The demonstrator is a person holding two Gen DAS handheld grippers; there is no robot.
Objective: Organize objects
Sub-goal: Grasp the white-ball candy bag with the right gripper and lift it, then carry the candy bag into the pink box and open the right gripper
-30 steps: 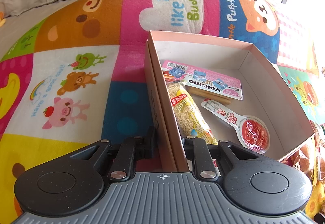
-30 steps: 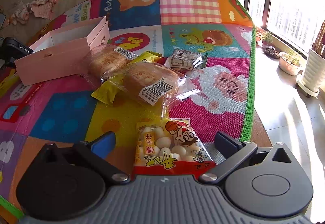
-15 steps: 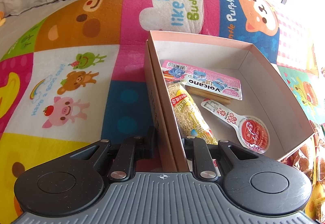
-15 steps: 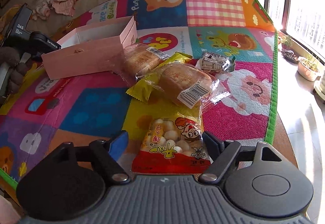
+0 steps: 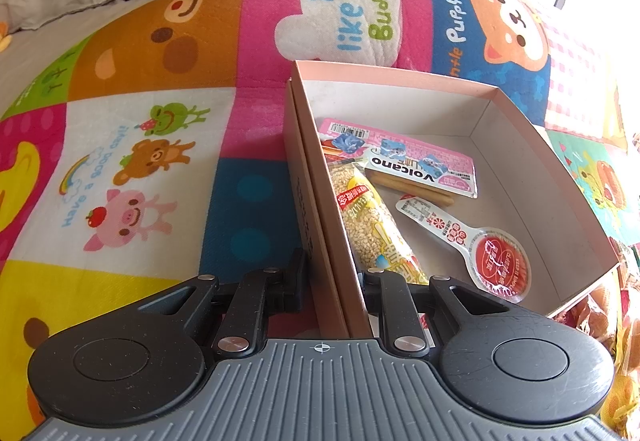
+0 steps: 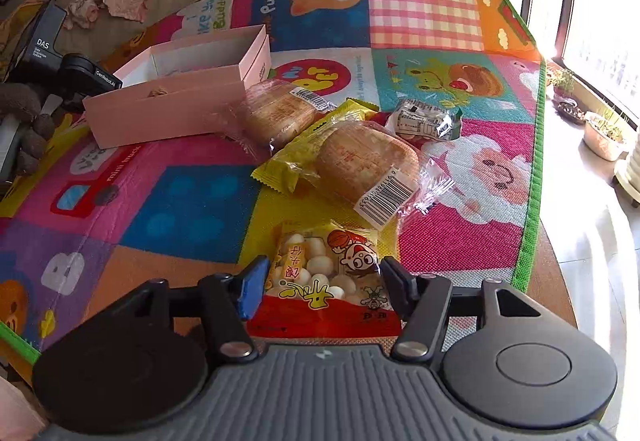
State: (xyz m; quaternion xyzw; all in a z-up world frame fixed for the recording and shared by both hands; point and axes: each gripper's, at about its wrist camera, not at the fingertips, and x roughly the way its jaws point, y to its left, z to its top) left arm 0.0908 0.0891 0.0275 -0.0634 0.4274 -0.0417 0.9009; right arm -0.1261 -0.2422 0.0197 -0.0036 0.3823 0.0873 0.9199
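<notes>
- A pink box sits open on a cartoon play mat, its long axis running away from the camera.
- The left gripper is clamped narrowly on the box's near side wall.
- The right gripper is closing around a red and yellow snack bag, which lies lengthwise between the fingers, pointing towards two wrapped buns.
</notes>
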